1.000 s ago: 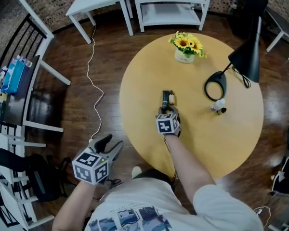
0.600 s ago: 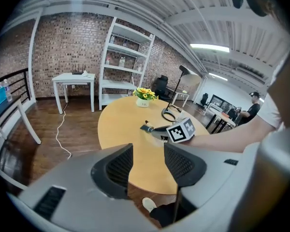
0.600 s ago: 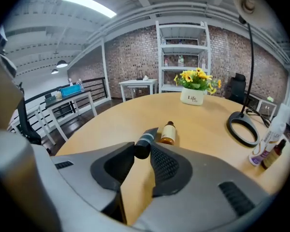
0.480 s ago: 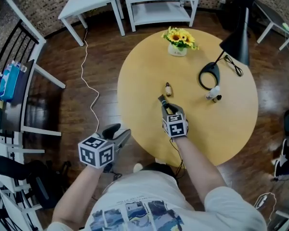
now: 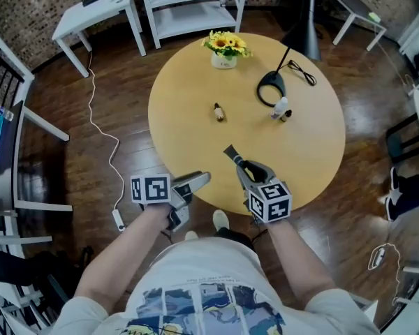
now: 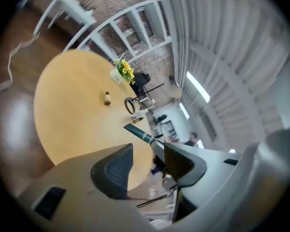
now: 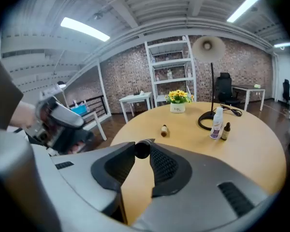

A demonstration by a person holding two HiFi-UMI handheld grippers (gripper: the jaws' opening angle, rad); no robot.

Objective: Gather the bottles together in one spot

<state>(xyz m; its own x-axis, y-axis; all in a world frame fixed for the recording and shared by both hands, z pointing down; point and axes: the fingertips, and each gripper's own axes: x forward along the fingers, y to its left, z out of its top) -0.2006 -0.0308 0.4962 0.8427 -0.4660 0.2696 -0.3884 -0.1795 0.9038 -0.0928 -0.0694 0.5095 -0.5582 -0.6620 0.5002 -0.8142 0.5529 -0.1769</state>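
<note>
Holding a dark slender bottle (image 5: 232, 153), the right gripper (image 5: 246, 167) sits over the near edge of the round yellow worktop (image 5: 314, 159). In the right gripper view both ribbed pads are pressed against the bottle's round dark end, with no gap either side. The bottle sticks out past the fingertips, tilted, its far end pointing toward the middle of the worktop.

Left gripper (image 5: 192, 190): just off the near-left rim of the worktop, over the wooden floor (image 5: 105, 103). Its jaws stand well apart and nothing lies between the pads. The left gripper view looks across the worktop and catches the held bottle coming in from the right.

Other bottles on the worktop:
- small brown bottle (image 5: 218, 112), lying on its side near the centre, alone.
- white spray bottle (image 5: 279, 106), upright, just beside the black ring of the lamp base (image 5: 271, 86).
- dark dropper bottle (image 5: 287, 116), upright, just beside the white one, on its near side.

The brown bottle lies well apart from the white and dark pair. The held bottle is well apart from all three. A flower pot (image 5: 224, 60) with yellow flowers stands at the far edge.
</note>
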